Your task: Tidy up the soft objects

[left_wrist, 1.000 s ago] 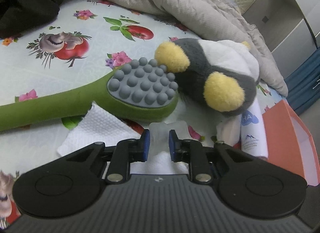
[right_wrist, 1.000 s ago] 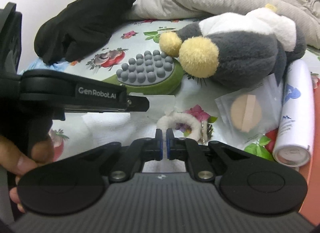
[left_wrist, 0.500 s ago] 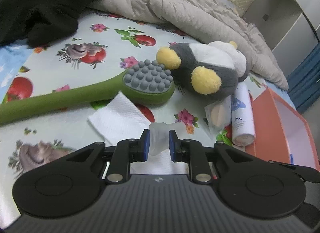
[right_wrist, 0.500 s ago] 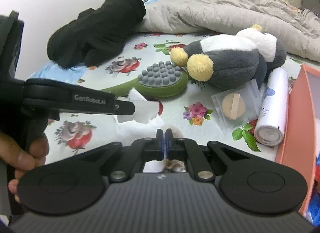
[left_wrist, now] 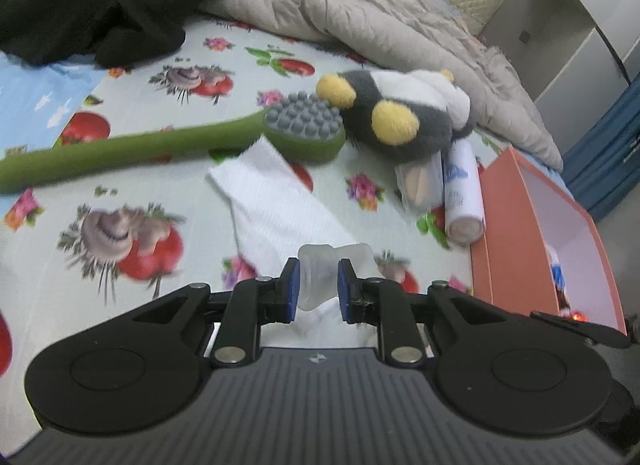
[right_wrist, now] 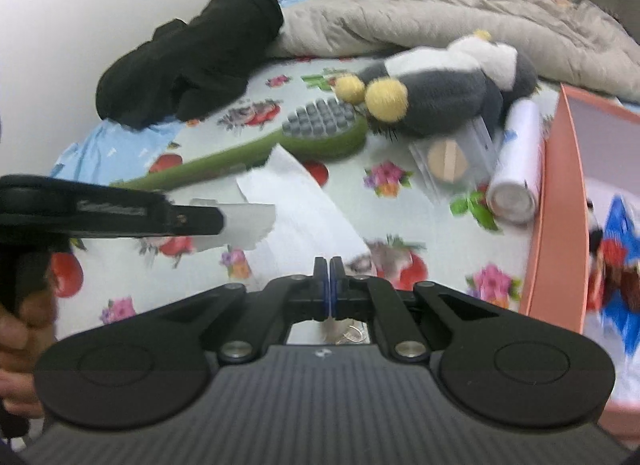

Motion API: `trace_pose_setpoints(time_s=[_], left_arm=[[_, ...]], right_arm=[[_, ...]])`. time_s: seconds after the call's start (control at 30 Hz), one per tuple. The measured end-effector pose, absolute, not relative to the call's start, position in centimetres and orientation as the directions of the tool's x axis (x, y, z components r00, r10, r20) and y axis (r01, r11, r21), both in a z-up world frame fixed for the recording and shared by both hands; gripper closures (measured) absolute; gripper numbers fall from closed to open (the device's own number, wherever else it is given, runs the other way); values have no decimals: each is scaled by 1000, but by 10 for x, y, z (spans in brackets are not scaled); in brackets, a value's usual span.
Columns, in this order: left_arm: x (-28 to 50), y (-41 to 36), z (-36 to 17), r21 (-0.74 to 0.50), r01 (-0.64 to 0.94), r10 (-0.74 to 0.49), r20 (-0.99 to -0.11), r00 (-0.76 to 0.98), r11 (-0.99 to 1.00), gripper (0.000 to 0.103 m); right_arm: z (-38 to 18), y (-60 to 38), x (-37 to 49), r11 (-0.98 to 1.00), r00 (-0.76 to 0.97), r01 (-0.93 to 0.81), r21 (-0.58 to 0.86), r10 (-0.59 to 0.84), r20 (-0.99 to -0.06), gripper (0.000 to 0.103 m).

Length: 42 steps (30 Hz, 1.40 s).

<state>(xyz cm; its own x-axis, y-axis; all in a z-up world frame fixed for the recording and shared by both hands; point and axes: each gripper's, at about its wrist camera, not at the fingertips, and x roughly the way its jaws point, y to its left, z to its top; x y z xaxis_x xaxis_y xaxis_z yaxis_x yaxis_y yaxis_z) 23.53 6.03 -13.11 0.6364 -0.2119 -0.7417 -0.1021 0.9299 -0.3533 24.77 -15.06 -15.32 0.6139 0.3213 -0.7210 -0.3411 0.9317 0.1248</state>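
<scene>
Orange box (left_wrist: 516, 201) at bed edge, contents blurred. Left gripper (left_wrist: 318, 291) jaws clamped on translucent soft piece (left_wrist: 320, 269). Right gripper (right_wrist: 329, 285) jaws together, pinching fluffy item (right_wrist: 348, 335), mostly hidden below.

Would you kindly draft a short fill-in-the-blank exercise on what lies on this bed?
1. The long-handled massage brush has a handle coloured ____.
2. The plush penguin has feet coloured ____.
3. The left gripper is shut on a translucent ____ piece.
4. The spray can lies beside a box coloured ____.

Missing words: green; yellow; white; orange
</scene>
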Motion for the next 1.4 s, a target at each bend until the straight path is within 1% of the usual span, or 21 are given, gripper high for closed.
trace_pose_setpoints(time_s=[0.2,0.3,0.4,0.43,0.47,0.5,0.57,0.63,0.73,0.87,1.0,1.03,1.07,1.1,1.13,1.17,1.2,1.23,1.33,1.4], left_arm=[[206,68,-138,-342,-86,-223,-761,609,936,80],[195,74,-142,-334,-77,-225,-770,597,939,80],[188,83,-145,-329,-80,-222,-778,588,941,80],[187,85,-146,-328,-82,-221,-780,585,941,80],[186,87,-147,-328,-81,-222,-782,583,941,80],[185,89,-148,-327,-79,-223,-783,581,942,80],[184,91,-148,-324,-73,-224,-784,579,943,80],[185,93,-148,-326,-68,-229,-783,578,943,80],[186,95,-149,-322,-56,-233,-784,575,945,80],[189,95,-153,-316,-37,-242,-791,561,948,80],[192,95,-159,-308,-21,-247,-802,543,951,80],[193,95,-160,-307,-19,-248,-804,540,952,80],[193,94,-162,-307,-15,-251,-805,537,952,80],[193,93,-162,-304,-9,-252,-806,535,953,80],[192,91,-163,-298,-4,-250,-807,535,955,80],[192,90,-163,-292,0,-247,-808,535,956,80],[191,89,-163,-290,-2,-244,-809,535,957,80],[190,89,-162,-292,-5,-244,-809,534,956,80],[185,85,-157,-293,-7,-242,-803,545,956,80],[180,82,-152,-295,-12,-240,-798,553,955,80]], right_arm=[[-173,-147,222,939,586,-314,140,308,-749,98],[-183,-144,209,943,573,-294,156,305,-761,96],[-189,-142,202,937,566,-288,196,332,-755,96],[-190,-142,201,940,568,-280,193,324,-756,93],[-191,-140,202,945,575,-273,181,311,-757,87],[-191,-140,203,949,585,-265,168,297,-755,77],[-192,-141,204,959,618,-244,145,269,-738,37],[-195,-144,206,969,658,-221,105,228,-717,24],[-203,-147,216,977,669,-206,55,181,-721,24],[-215,-149,226,975,655,-222,27,169,-736,24],[-233,-156,234,980,610,-192,51,160,-776,25],[-236,-158,233,981,612,-189,53,160,-775,28],[-236,-158,232,982,624,-187,42,151,-766,33],[-236,-157,231,982,627,-185,34,145,-766,36],[-235,-158,231,983,630,-180,31,140,-764,47],[-235,-159,231,985,637,-169,31,133,-759,63],[-234,-159,231,987,642,-159,27,124,-756,71],[-234,-160,232,989,646,-148,19,111,-756,81],[-232,-163,233,991,641,-133,30,109,-760,86],[-229,-164,232,991,638,-130,33,109,-762,87]])
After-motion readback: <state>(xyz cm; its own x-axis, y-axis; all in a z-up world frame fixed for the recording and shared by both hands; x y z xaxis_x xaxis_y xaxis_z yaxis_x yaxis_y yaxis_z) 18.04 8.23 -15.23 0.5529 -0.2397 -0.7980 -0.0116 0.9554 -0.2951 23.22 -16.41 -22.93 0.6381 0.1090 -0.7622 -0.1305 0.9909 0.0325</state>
